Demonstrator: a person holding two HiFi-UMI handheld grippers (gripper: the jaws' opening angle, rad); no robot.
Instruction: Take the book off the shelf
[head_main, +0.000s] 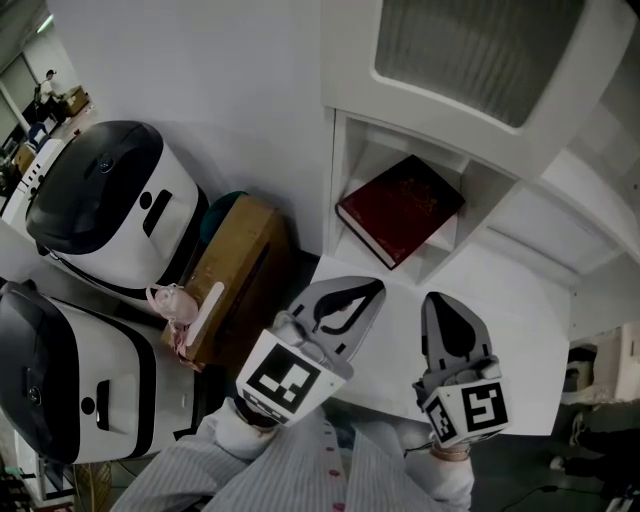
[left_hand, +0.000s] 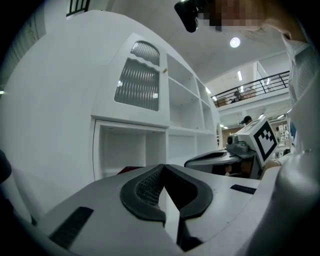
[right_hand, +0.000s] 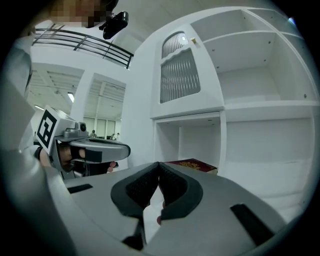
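Dark red book (head_main: 400, 210) lies flat in the lowest left compartment of the white shelf (head_main: 337, 170), as your head view shows it. Your left gripper (head_main: 360, 290) and right gripper (head_main: 447, 305) are side by side over the white ledge (head_main: 520, 300) in front of that compartment, both apart from the book.

Left gripper view: your jaws are clenched tip to tip with nothing between them. Only a red sliver of the book (left_hand: 131, 170) shows in the compartment ahead.

Right gripper view: your jaws are likewise clenched and empty. The book (right_hand: 192, 165) lies ahead of the tips, inside its compartment, with its gold-marked cover facing up.
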